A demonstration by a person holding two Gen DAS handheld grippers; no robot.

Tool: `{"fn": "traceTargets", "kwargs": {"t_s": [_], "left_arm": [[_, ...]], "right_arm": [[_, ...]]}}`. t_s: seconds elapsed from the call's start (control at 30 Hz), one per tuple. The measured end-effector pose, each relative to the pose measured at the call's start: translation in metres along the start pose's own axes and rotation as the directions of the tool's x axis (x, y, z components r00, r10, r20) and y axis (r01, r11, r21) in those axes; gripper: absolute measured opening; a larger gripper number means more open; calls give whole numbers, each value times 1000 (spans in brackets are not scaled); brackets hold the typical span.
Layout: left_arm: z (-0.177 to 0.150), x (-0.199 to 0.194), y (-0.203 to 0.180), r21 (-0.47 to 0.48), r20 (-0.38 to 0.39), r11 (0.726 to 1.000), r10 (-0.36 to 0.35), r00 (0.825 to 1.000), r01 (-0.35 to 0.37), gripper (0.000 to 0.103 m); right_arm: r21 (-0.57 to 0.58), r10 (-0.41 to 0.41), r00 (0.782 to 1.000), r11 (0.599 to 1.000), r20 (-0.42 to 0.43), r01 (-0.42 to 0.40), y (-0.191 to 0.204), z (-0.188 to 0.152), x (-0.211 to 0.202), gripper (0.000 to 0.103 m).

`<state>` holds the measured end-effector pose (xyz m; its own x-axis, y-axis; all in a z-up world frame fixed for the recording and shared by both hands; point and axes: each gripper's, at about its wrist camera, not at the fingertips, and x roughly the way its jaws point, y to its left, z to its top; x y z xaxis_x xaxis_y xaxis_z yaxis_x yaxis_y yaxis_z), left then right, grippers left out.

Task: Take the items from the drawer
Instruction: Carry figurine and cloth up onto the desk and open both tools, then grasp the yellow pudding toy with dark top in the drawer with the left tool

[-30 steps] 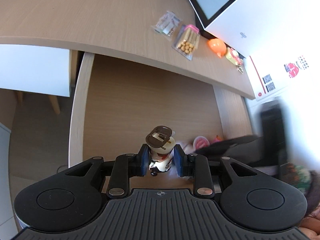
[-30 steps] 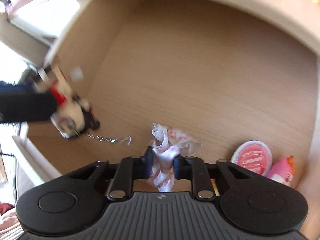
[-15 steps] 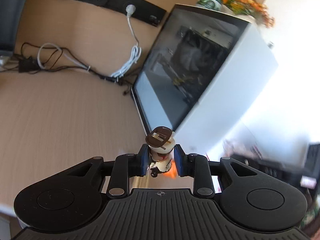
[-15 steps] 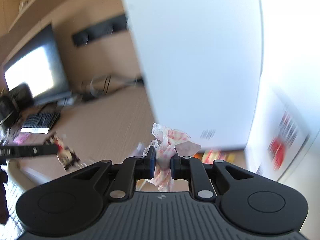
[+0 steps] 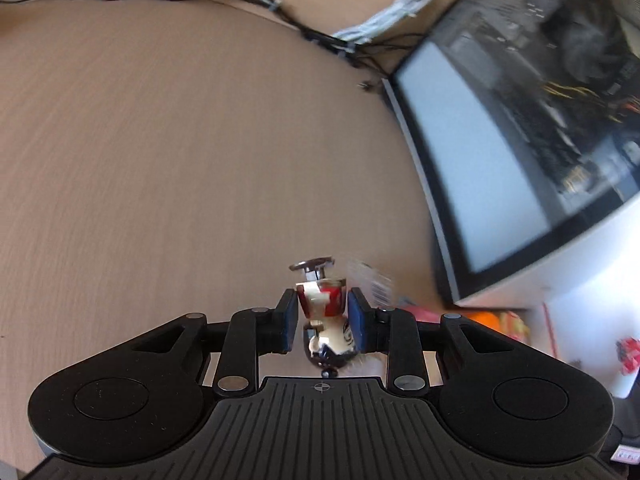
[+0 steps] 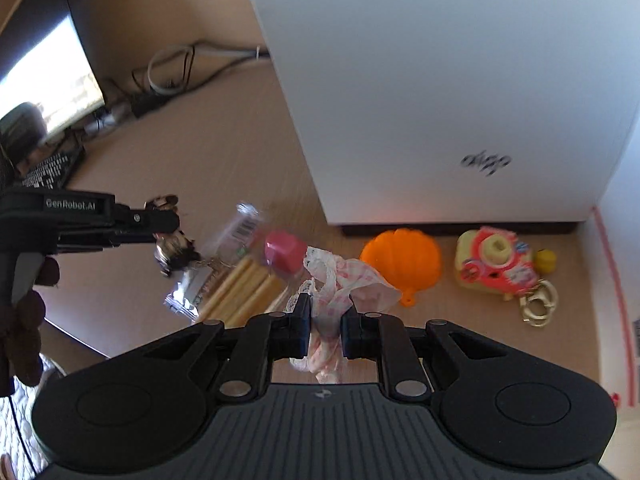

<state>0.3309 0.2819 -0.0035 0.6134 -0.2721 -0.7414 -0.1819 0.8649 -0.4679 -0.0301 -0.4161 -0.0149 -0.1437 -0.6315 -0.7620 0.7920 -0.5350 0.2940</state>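
While the left tongs point(image 5: 322, 316) pinch a glossy figurine point(image 5: 323, 312) with a flat brown cap above the wood-grain table point(image 5: 180, 152), a glass-sided computer case point(image 5: 540, 120) stands to the right. Seen from the right wrist, the right tongs point(image 6: 325, 320) are pressed on a crumpled pink-and-white wrapper point(image 6: 340, 284), above a ridged orange shell point(image 6: 400, 258), a toy camera point(image 6: 498, 264) and a clear pack of sticks point(image 6: 240, 284).

- Left gripper point(image 5: 322, 318) angled downward over the surface point(image 5: 160, 160), fingers point(image 5: 289, 320) clamped on a small figurine point(image 5: 326, 320).
- Right gripper point(image 6: 325, 322) angled downward too, fingers point(image 6: 301, 322) pinched tight on crumpled pink-and-white cloth point(image 6: 340, 284).
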Motion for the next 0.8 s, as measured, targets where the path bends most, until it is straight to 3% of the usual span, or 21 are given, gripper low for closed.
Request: {"fn": "traceTargets", "kwargs": {"t_s": [0.07,0.17,0.33,0.47,0.57,0.67,0.73,0.8], "left_arm": [[-3,3,2,17,10,999,45,999,-45,36],[-6,0,4,44,34,997,69,997,-70,36],[1,-22,-3,59,135,996,52,990,-60,36],[-2,-56,-12,111,211,993,15,977,-39,36],[-12,-78,-29,187,213,982,-49,976,9,36],[-31,-89,-55,306,125,945,-157,980,113,36],[-48,-85,-74,370,-11,905,-220,975,208,36],[-71,-70,-88,376,-166,879,-249,954,295,36]], "right_arm": [[-26,-4,1000,1000,-3,3,4,-1,8,14],[-72,6,1000,997,17,-5,7,1,13,16],[-79,10,999,997,41,-7,7,6,8,50],[-44,40,988,998,147,-34,1,12,-34,59],[17,19,975,1000,220,-23,-8,14,-72,67],[84,-21,973,996,232,1,-17,8,-100,71],[113,-60,978,993,199,38,-22,-2,-109,73],[114,-103,982,990,161,85,-19,-15,-110,73]]}}
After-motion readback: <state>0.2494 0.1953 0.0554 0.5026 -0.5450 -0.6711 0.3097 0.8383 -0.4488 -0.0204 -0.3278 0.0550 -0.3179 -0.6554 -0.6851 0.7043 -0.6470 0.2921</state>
